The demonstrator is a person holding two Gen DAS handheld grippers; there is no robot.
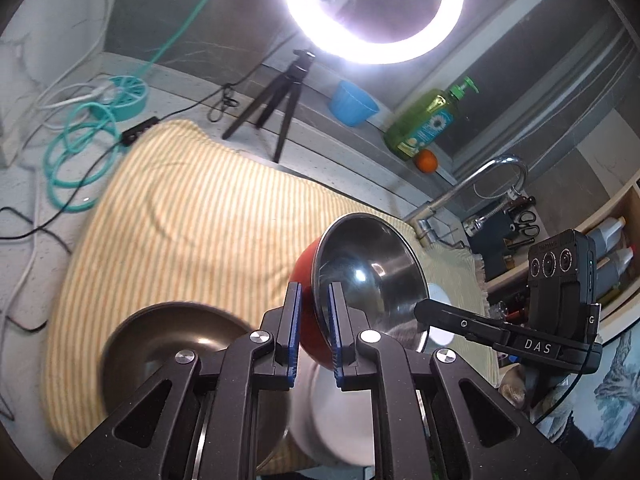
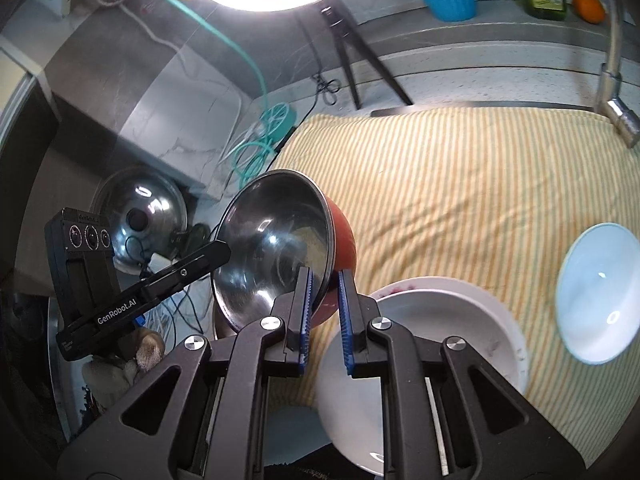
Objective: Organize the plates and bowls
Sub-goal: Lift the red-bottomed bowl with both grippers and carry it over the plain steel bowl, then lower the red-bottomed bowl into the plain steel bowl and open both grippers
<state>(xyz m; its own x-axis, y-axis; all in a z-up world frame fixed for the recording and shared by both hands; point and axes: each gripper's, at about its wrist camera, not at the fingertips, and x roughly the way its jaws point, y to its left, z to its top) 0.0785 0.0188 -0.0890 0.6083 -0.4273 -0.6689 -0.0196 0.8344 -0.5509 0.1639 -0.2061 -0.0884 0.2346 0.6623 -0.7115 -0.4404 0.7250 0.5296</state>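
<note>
Holding one bowl (image 1: 360, 280) between them, both tools grip the same piece: red outside, polished steel inside, lifted and tilted above the striped cloth (image 1: 192, 216). We see the left gripper (image 1: 314, 332) pinching the bowl's rim, one blue pad against the red wall, the other inside on the steel. The right gripper (image 2: 325, 320) pinches the opposite rim (image 2: 320, 240) the same way, jaws pressed close on the thin wall. Each tool's black body shows in the other's view, off to the side of the bowl.

Below the bowl, nearer us, a white plate (image 2: 440, 320) lies on the cloth. Left of the bowl, a dark brown dish (image 1: 176, 336) sits at the cloth's near edge. Right of the bowl, well apart, a small white bowl (image 2: 596, 292) rests on the cloth.

Beyond the bowl, past the cloth: a tripod (image 1: 276, 108) under a lit ring lamp (image 1: 372, 12), a blue cup (image 1: 352, 104), a green soap bottle (image 1: 428, 124), an orange (image 1: 426, 160) just beside it, and a tap (image 1: 480, 184). Far left of the bowl, coiled teal hose (image 1: 76, 160).
</note>
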